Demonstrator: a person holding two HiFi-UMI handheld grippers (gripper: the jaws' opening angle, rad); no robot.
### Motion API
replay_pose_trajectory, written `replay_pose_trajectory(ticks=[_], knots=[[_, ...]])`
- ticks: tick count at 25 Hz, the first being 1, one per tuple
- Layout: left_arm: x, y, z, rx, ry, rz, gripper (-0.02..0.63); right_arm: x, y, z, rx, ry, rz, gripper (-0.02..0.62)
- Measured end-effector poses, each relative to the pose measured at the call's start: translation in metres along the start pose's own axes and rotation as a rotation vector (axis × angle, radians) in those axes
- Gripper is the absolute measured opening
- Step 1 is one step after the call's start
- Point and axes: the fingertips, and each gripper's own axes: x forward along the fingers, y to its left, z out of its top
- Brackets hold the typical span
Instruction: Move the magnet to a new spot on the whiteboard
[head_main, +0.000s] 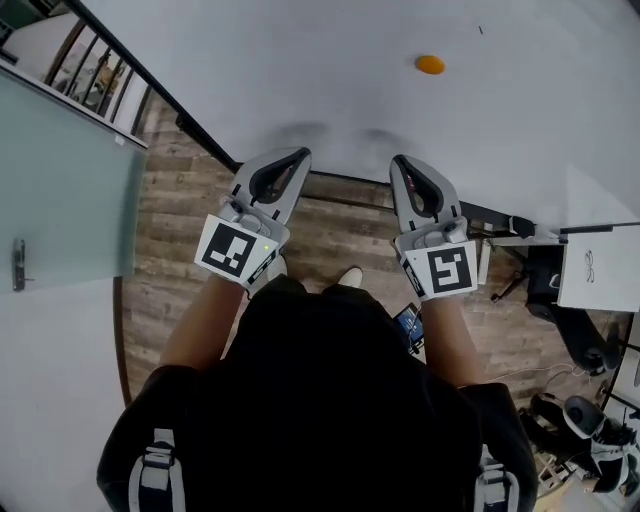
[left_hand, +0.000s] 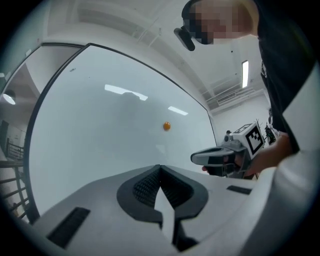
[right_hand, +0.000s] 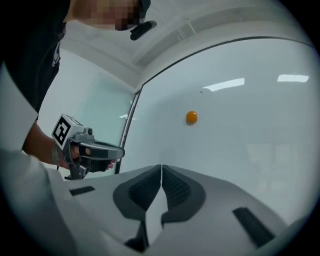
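Dark-clothed shoulders and the black shirt (head_main: 310, 400) of a person fill the bottom of the head view, with bare forearms reaching forward to two grey handheld tools held side by side and apart from each other. Left gripper (head_main: 300, 153) and right gripper (head_main: 398, 160) both point level at a large white whiteboard (head_main: 300, 60) with a thin dark frame, their tips near its surface. Each carries a white cube printed with black square markers, the left cube (head_main: 238, 250) and the right cube (head_main: 450, 270) sitting just above the wrists. Both tools are clenched with nothing in them: in each gripper view the ribbed black pads meet along a single seam. Up on the board sits a small round orange magnet (head_main: 430, 65), stuck to the white surface above and slightly right of the right gripper and well apart from both tools (it appears ahead of and above the closed tips in both gripper views). Below the board runs a brown wood-plank floor (head_main: 180, 230). At far left stands a frosted glass door (head_main: 60, 190) with a metal handle.
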Motion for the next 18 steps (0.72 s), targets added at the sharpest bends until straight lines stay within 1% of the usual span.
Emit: replay_pose_trajectory(ticks=[5, 9, 11, 13, 14, 18], knots=[[0.003, 0.016, 0.001, 0.022, -0.001, -0.098, 0.002, 0.006, -0.013, 0.028, -0.024, -0.030, -0.162, 0.014], [0.004, 0.029, -0.002, 0.016, -0.006, -0.157, 0.002, 0.010, -0.027, 0.048, -0.086, -0.026, -0.297, 0.018], [0.006, 0.033, -0.006, 0.011, -0.006, -0.182, 0.002, 0.012, -0.032, 0.056, -0.099, -0.019, -0.345, 0.025], [0.007, 0.035, -0.008, 0.010, -0.005, -0.206, 0.002, 0.014, -0.035, 0.062, -0.103, -0.002, -0.377, 0.065], [0.008, 0.037, -0.009, 0.013, -0.006, -0.218, 0.002, 0.017, -0.036, 0.067, -0.107, 0.006, -0.392, 0.075], [0.012, 0.044, -0.009, 0.038, -0.015, -0.254, 0.002, 0.028, -0.047, 0.085, -0.126, 0.038, -0.481, 0.075]])
